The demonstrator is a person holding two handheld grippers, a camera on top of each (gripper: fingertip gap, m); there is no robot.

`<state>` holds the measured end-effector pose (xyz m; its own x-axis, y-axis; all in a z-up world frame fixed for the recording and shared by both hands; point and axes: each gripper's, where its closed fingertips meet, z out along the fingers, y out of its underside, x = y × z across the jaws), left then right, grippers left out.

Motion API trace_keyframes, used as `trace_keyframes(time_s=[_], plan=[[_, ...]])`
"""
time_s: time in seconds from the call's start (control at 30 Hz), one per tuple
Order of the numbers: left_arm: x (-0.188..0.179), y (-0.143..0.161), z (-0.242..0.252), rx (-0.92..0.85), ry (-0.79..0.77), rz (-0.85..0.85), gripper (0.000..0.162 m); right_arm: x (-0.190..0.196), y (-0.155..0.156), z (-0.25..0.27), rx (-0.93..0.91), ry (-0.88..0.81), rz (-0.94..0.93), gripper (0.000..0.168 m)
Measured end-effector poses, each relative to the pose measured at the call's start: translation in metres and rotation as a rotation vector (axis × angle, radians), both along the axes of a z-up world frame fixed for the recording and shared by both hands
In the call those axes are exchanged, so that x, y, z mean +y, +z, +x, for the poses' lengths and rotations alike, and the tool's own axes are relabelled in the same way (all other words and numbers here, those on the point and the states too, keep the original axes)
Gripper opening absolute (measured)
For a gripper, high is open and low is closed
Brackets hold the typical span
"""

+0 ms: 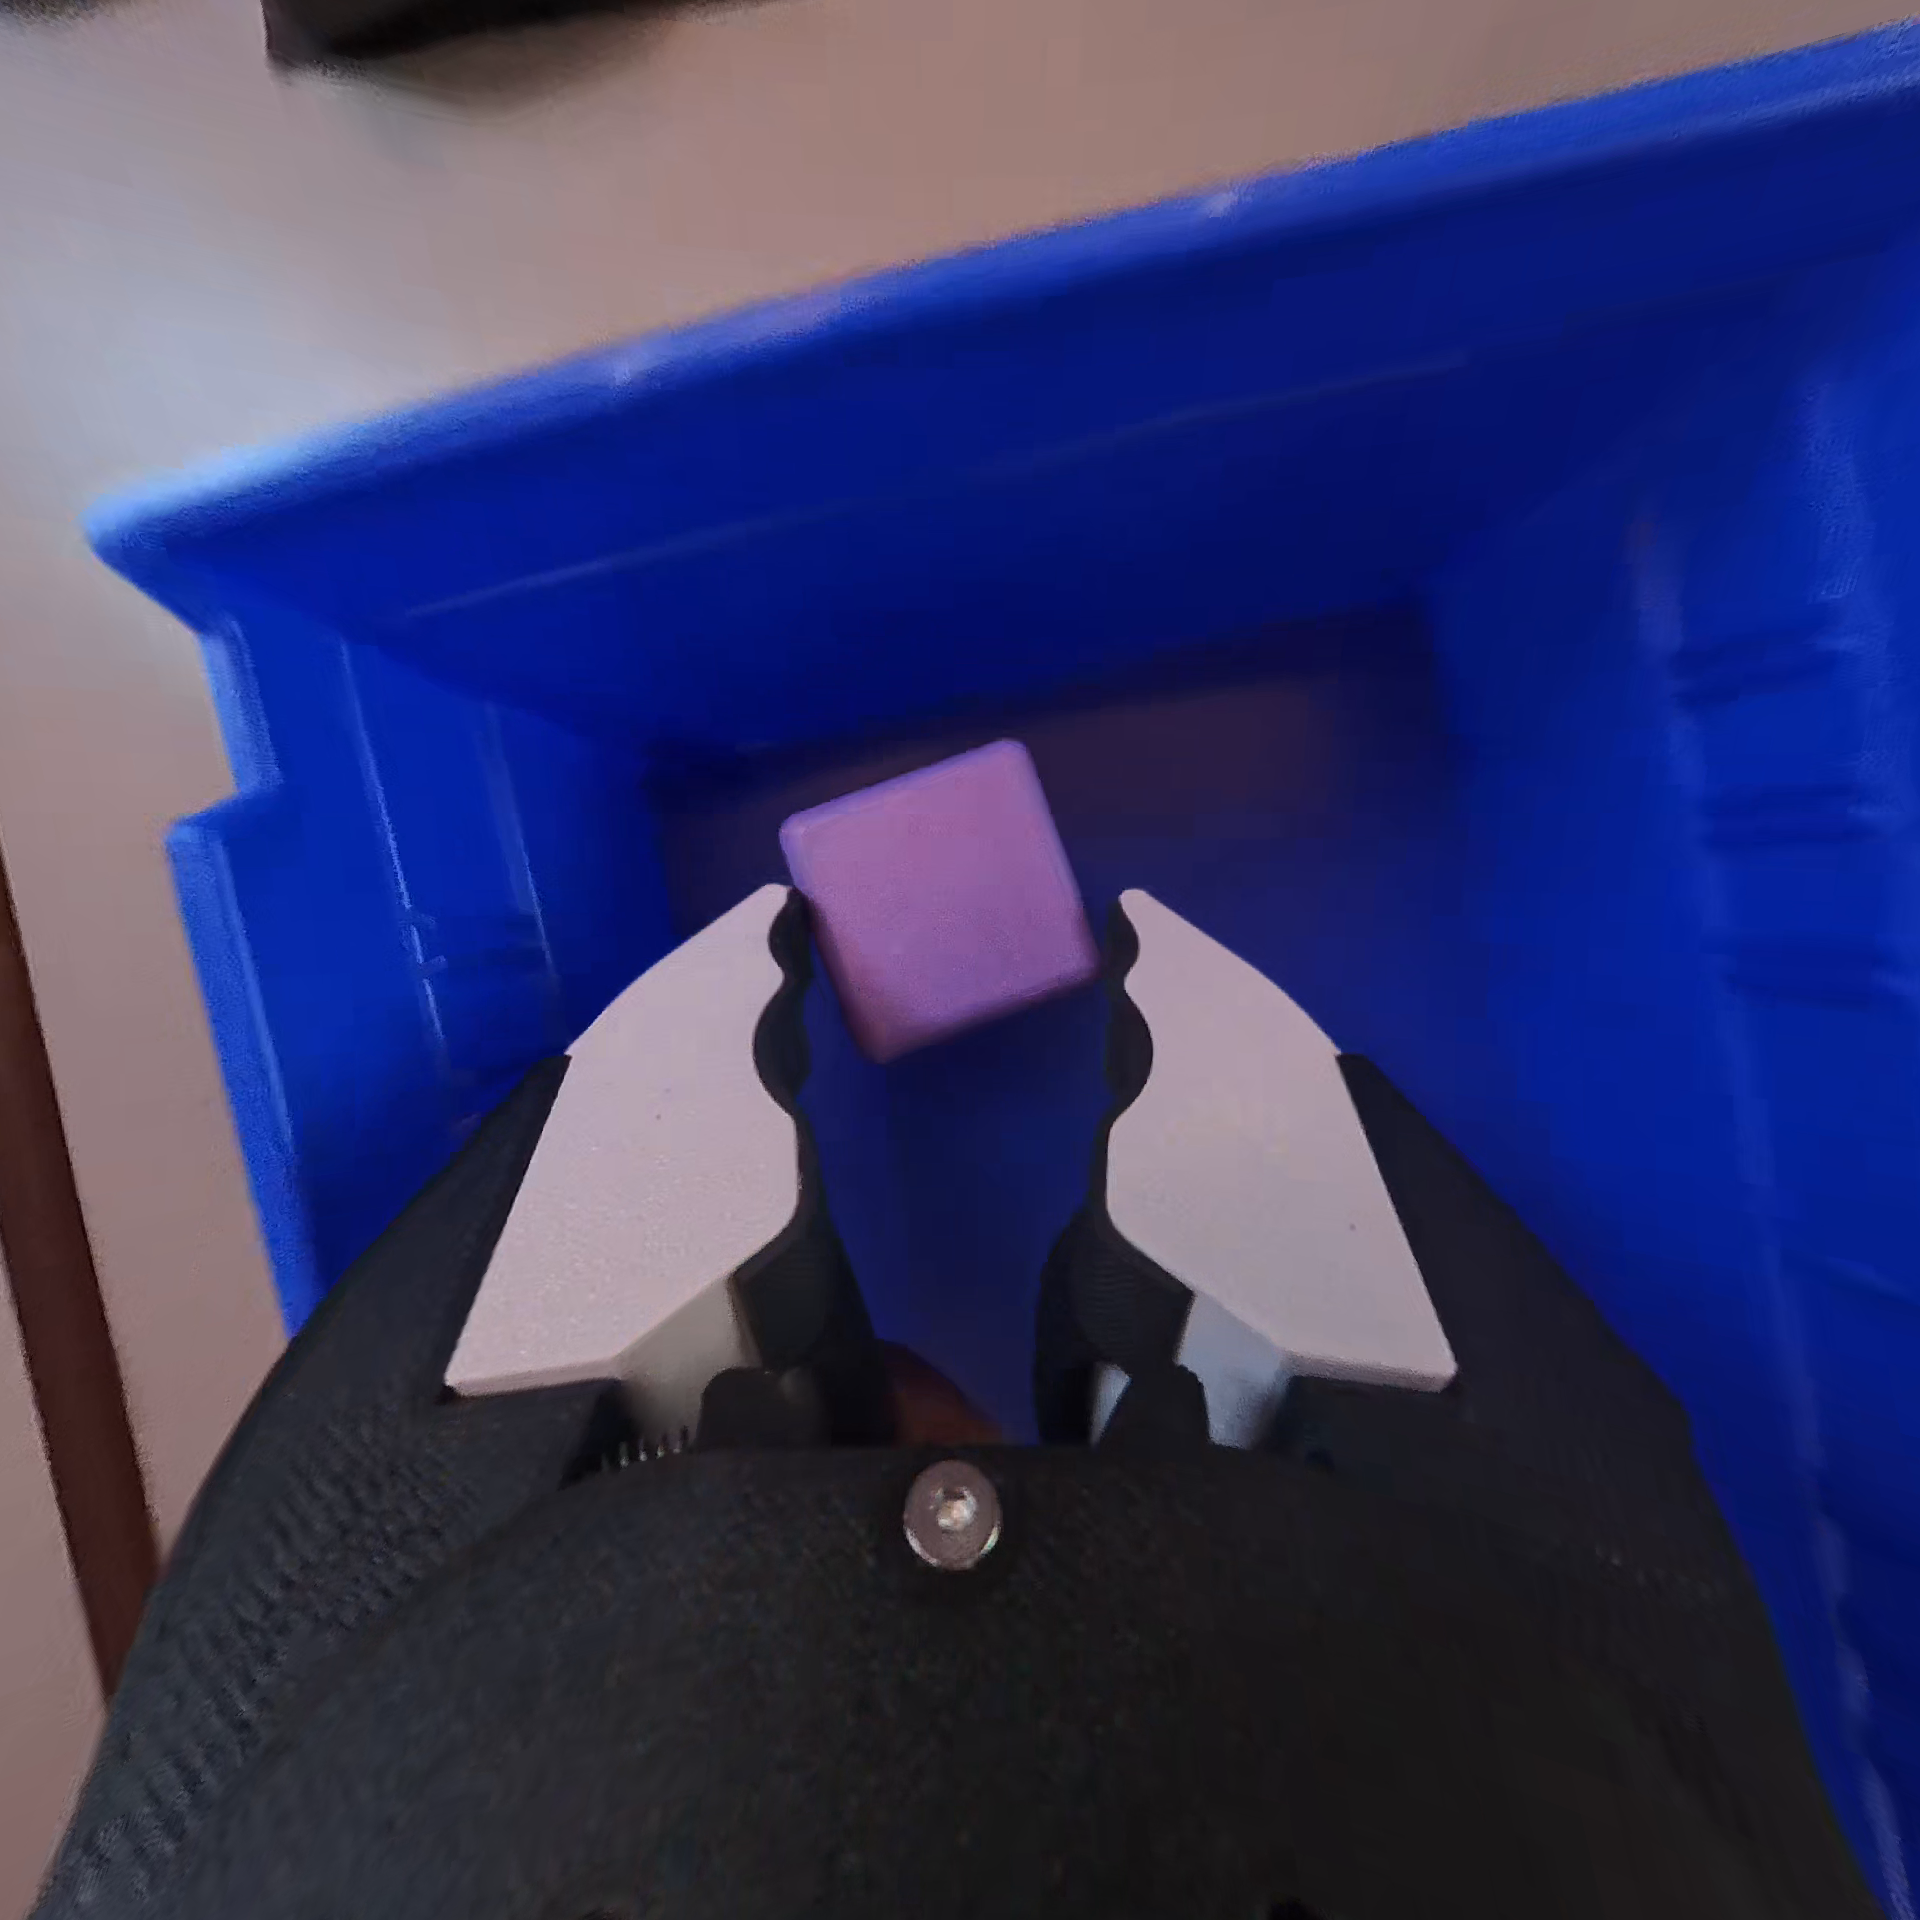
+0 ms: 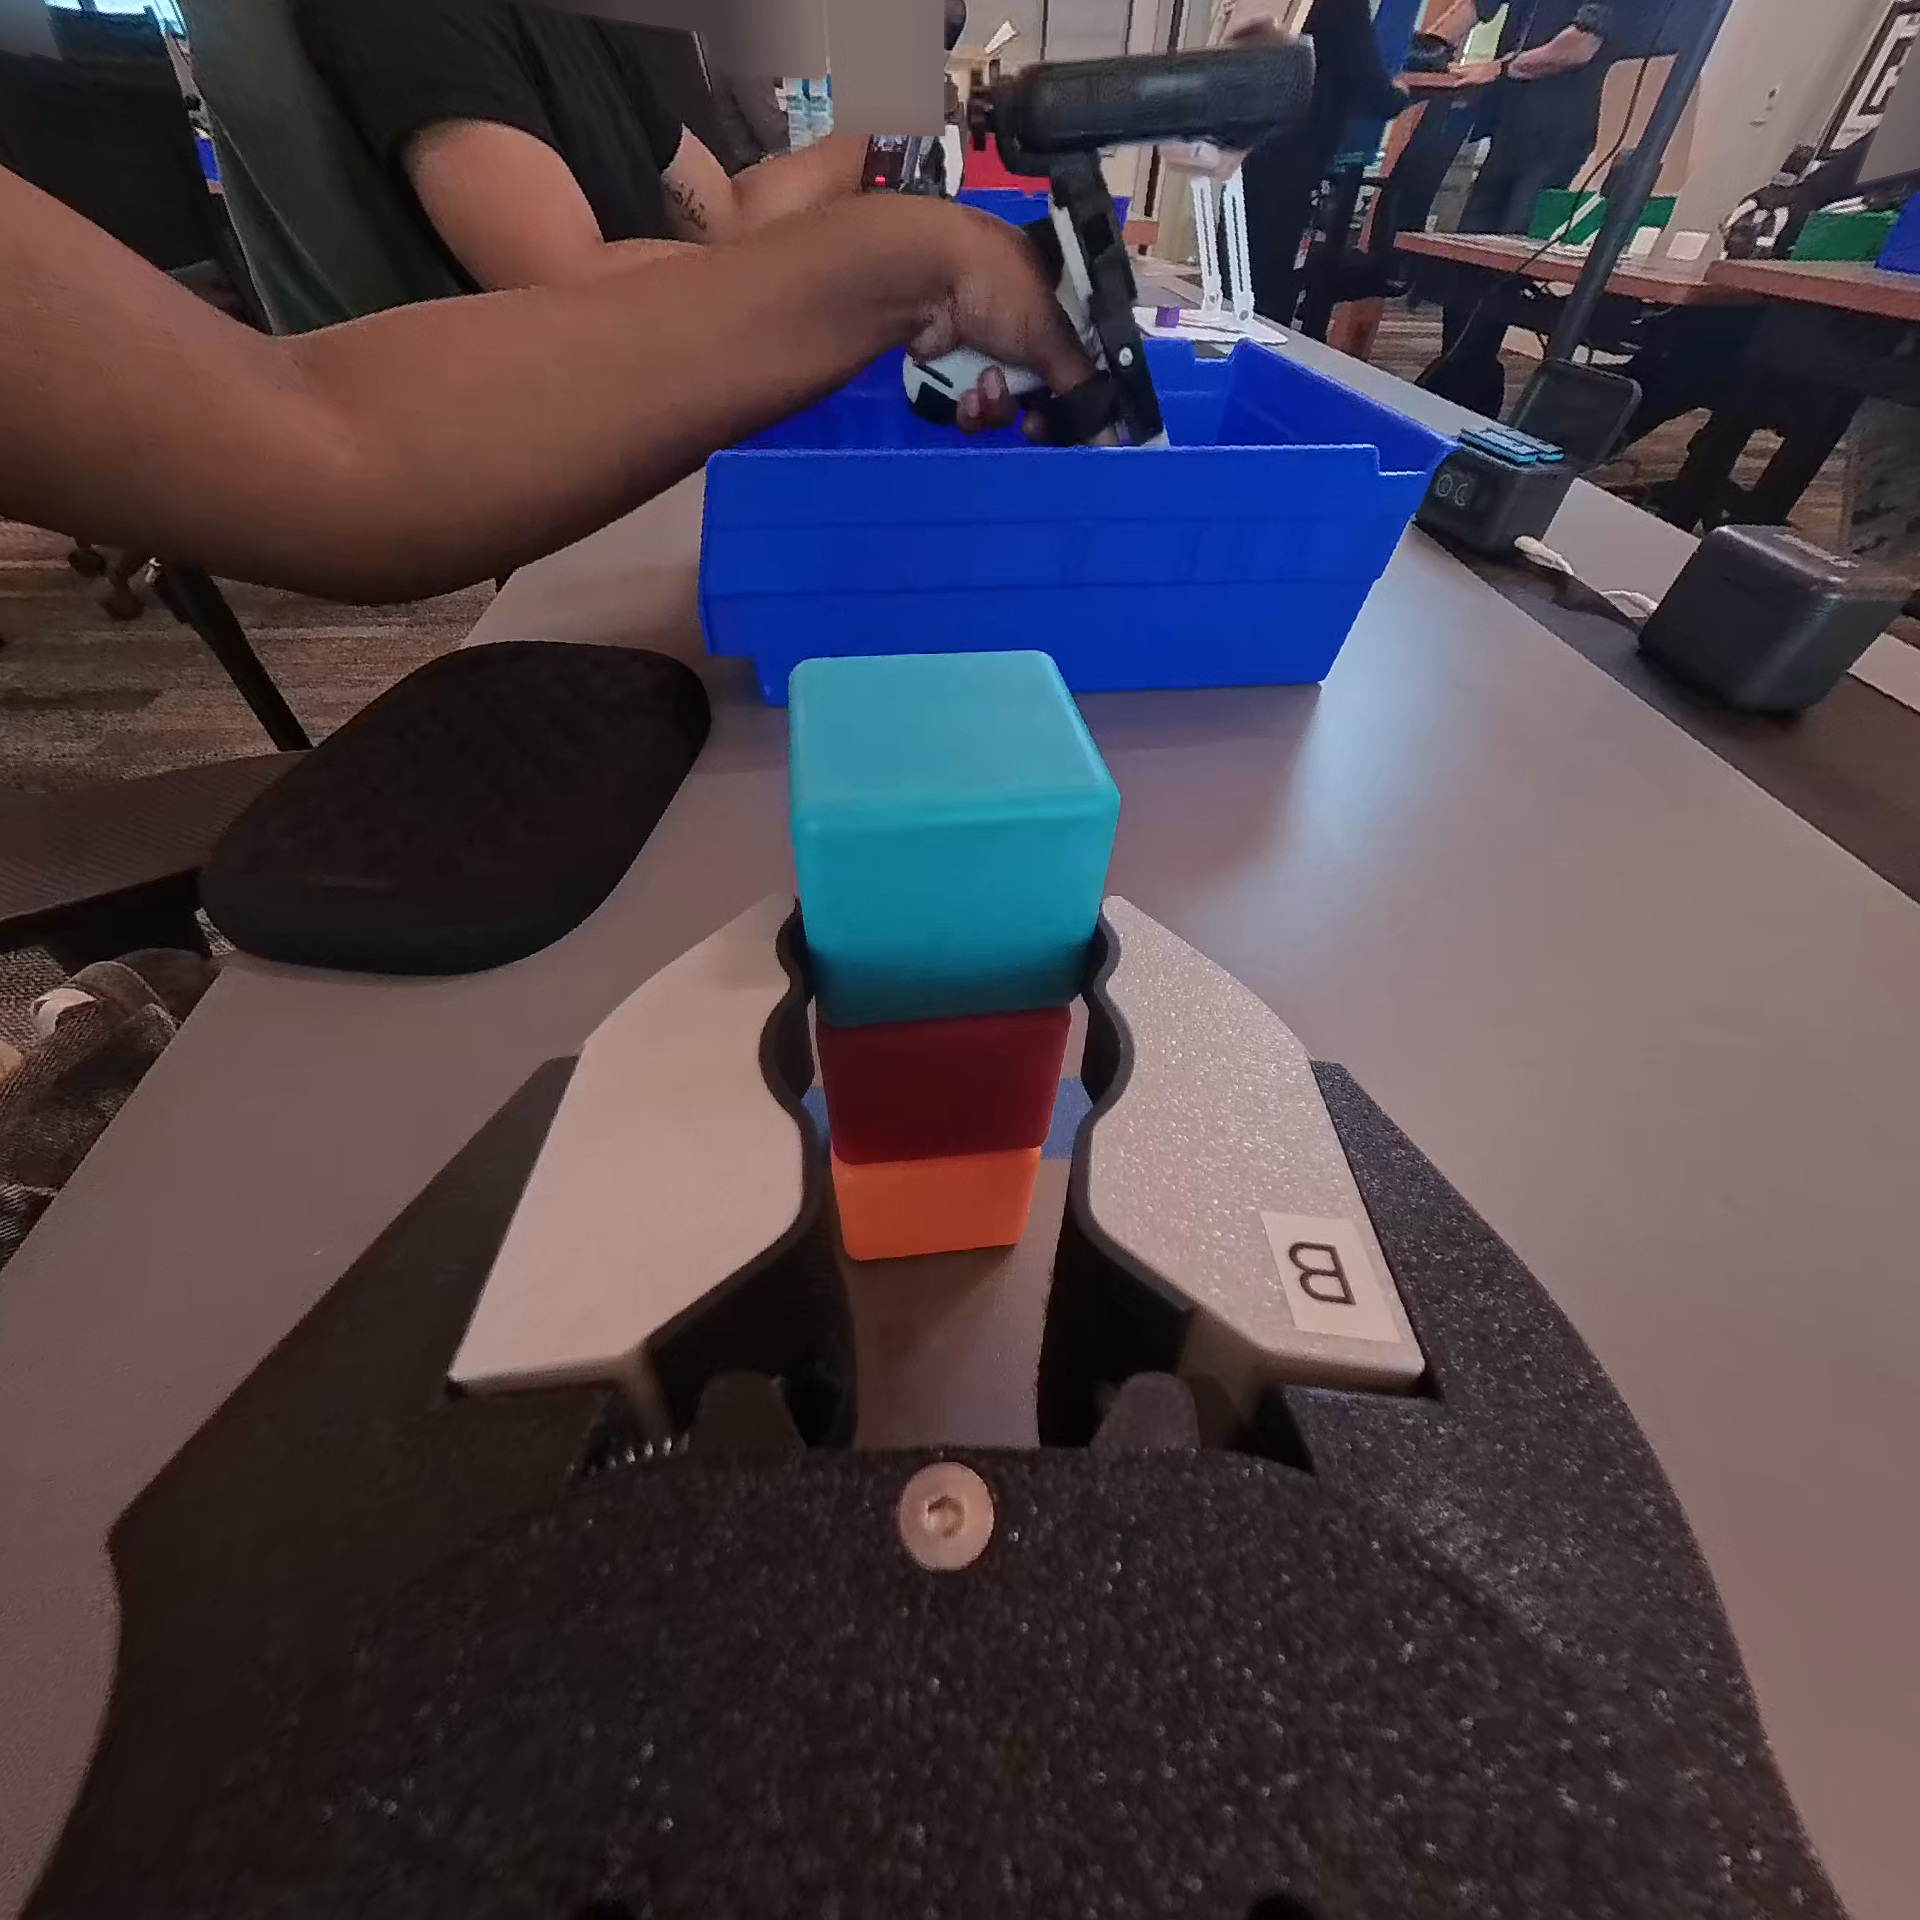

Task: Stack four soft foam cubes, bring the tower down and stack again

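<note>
We hold the right gripper (image 2: 948,961) level at the top of a three-cube stack on the grey table (image 2: 1455,935): orange cube (image 2: 935,1205) at the bottom, dark red cube (image 2: 943,1081) in the middle, teal cube (image 2: 951,821) on top. Its pads touch the teal cube's lower sides, so we judge it clamped there, likely steadying the stack while the fourth cube is fetched

The left gripper (image 1: 951,914) reaches down into the blue bin (image 1: 1039,468), fingers apart around the purple cube (image 1: 940,899), which sits skewed; left pad looks to touch, right pad shows a sliver of gap

Bin floor is blurred; whether the purple cube rests on it or is lifted, we cannot tell
</note>
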<state>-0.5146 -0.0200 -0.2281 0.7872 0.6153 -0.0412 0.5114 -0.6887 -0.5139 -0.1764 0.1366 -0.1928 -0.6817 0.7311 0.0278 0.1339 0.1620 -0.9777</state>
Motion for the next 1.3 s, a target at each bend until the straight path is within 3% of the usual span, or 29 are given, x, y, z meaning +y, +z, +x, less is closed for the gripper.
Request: trace_keyframes(time_s=[0.13, 0.3, 0.4, 0.47, 0.6, 0.9, 1.3], plan=[[0.034, 0.062, 0.047, 0.116, -0.314, 0.104, 0.055, 0.0, 0.0, 0.0, 0.002, 0.003, -0.005, 0.05], [0.096, 0.136, 0.177, 0.172, -0.883, 0.227, 0.054, 0.0, 0.0, 0.0, 0.004, 0.003, -0.005, 0.05], [0.121, 0.151, 0.263, 0.201, -1.224, 0.242, 0.054, 0.0, 0.0, 0.0, 0.005, 0.003, -0.006, 0.05], [0.133, 0.148, 0.304, 0.177, -1.355, 0.22, 0.054, 0.0, 0.0, 0.0, 0.006, 0.003, -0.006, 0.05], [0.15, 0.13, 0.333, 0.169, -1.432, 0.113, 0.053, 0.0, 0.0, 0.0, 0.004, 0.002, -0.002, 0.05], [0.159, 0.096, 0.346, 0.074, -1.546, -0.025, 0.053, 0.0, 0.0, 0.0, 0.003, 0.004, 0.005, 0.05], [0.159, 0.095, 0.35, -0.011, -1.621, 0.043, 0.053, 0.0, 0.0, -0.001, 0.002, 0.0, 0.005, 0.05]])
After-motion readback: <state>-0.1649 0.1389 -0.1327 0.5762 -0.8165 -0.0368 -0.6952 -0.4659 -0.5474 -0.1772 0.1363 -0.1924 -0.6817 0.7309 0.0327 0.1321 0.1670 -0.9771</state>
